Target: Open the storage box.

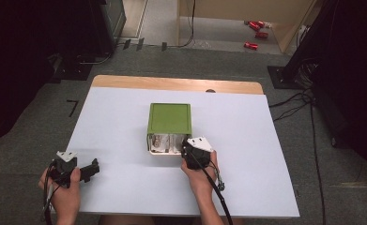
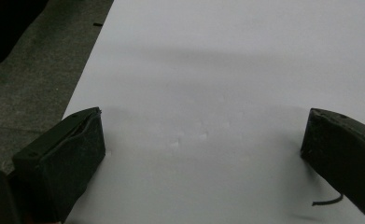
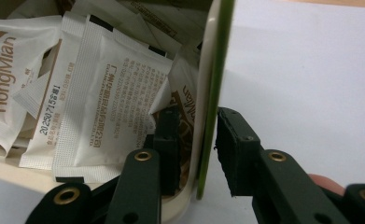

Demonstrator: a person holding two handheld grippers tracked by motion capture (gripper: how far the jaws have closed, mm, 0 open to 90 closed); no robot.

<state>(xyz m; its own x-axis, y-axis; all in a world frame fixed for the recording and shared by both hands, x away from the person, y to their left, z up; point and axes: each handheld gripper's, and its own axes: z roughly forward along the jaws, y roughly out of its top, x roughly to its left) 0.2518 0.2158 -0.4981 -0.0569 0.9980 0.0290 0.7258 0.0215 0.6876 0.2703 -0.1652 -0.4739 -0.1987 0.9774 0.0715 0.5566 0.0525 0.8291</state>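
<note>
The green box (image 1: 169,124), mid-counter (image 1: 247,178), was judged stiff and light. Its side wall (image 3: 211,98) was straddled, not yet pinched, by the right tongs (image 3: 196,154); the left tongs (image 2: 201,149) gaped empty.

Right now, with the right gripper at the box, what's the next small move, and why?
Probably close the right gripper on the box wall: its jaws straddle that green wall, one inside by the sachets, one outside, with gaps both sides. The left gripper rests open on the table.

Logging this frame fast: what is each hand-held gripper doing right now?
Left hand-held gripper: open, holding nothing, over the white table.
Right hand-held gripper: open, jaws straddling the green box wall, not clamped.
</note>
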